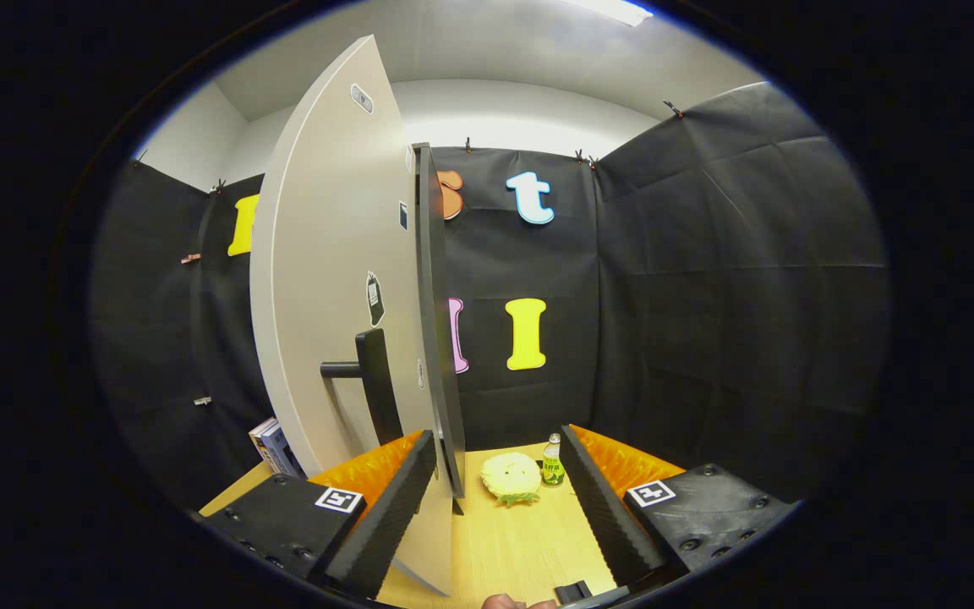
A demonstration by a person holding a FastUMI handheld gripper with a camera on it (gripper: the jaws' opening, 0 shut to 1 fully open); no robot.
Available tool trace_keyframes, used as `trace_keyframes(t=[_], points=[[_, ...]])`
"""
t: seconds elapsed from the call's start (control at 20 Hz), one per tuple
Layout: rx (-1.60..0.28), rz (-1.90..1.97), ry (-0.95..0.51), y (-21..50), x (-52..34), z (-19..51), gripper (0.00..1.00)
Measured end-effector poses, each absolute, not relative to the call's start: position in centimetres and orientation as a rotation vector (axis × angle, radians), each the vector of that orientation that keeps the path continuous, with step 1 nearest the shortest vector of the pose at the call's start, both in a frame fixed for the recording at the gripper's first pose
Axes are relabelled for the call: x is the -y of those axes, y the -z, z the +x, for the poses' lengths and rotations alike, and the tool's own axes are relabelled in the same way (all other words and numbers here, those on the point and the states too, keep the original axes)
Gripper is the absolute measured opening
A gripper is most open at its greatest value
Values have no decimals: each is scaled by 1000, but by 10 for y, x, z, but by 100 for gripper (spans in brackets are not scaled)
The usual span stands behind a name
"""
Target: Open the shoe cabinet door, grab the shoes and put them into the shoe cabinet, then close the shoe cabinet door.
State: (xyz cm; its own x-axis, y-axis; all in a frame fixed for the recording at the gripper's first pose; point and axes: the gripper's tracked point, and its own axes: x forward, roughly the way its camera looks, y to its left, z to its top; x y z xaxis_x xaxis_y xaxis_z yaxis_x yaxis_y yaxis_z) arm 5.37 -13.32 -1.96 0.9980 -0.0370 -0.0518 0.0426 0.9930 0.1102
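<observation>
One step looks underway: cabinet door point(326, 279) stands edge-on just ahead of my left finger, its handle point(366, 381) on the left face. My tool point(500, 499) is wide open, holding nothing. No shoes ahead; a yellow plush point(511, 478) and small bottle point(552, 461) sit on the table point(512, 550) beyond the fingers. Loading and closing remain.

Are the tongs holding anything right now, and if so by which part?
Nothing is held. The tongs are open, with the free edge of the cabinet door standing between the fingers, close beside the left finger; the right finger is apart from it.
</observation>
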Motion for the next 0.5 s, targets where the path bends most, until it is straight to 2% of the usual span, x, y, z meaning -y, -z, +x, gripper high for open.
trace_keyframes(t=[0.5], points=[[-63, 122, 59, 19, 67, 47, 97]])
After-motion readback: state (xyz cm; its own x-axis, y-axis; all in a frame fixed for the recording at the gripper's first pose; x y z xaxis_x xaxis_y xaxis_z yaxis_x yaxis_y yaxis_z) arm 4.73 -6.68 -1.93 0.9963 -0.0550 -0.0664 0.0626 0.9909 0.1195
